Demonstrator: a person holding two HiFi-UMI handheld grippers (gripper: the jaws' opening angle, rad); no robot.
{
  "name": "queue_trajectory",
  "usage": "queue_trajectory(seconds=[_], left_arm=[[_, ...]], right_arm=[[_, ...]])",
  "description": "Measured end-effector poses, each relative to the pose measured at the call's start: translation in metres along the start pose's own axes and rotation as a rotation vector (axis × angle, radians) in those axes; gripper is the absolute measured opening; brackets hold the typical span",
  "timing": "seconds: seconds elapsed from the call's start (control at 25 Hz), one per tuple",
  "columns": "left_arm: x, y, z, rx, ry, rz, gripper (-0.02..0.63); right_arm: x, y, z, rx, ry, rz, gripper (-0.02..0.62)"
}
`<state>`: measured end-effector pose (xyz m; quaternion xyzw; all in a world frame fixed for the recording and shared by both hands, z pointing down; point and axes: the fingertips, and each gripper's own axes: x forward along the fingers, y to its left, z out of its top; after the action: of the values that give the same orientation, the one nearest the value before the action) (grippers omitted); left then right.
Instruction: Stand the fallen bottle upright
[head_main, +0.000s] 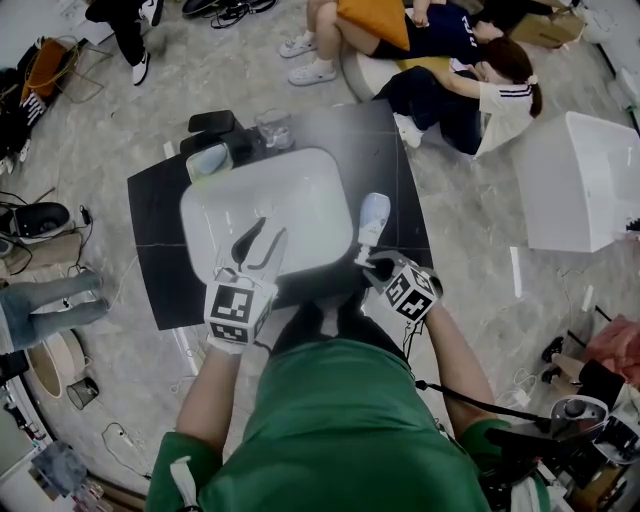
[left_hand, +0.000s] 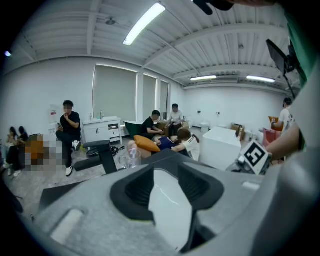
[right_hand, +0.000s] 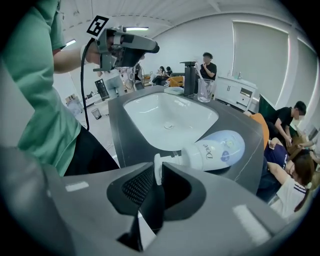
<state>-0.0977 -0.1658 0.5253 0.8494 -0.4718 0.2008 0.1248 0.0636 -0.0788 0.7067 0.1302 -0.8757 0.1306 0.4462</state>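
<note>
White basin (head_main: 310, 175) sits sunk in a dark counter (head_main: 155, 240). At its far rim there's a black faucet (head_main: 213, 124), with a small dish (head_main: 208, 160) just in front of it and a clear glass (head_main: 274, 128) beside it. Beyond the counter, people (head_main: 470, 95) sit on the floor by an orange cushion (head_main: 375, 20). White box (head_main: 580, 180) stands off to the right, cables (head_main: 55, 65) lie far left.

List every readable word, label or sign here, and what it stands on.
"Dove": on the side of the fallen bottle.
Blue round label on that bottle: too small to read.
Square markers on the left gripper and right gripper: black-and-white patterns, no words.
</note>
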Motion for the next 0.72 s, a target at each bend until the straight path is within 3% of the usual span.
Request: queue_trajectory(seconds=[0.36,0.72], left_arm=[[-0.009,0.005,0.016,-0.001,-0.032,0.008,0.143],[-0.017,0.009,0.029,-0.001,-0.053,0.025,0.137]], right_arm=[[-0.012,0.007,0.036,0.09,-0.107,0.057,0.037],[-0.043,-0.016,0.077,0.296,-0.286,0.071,0.038]])
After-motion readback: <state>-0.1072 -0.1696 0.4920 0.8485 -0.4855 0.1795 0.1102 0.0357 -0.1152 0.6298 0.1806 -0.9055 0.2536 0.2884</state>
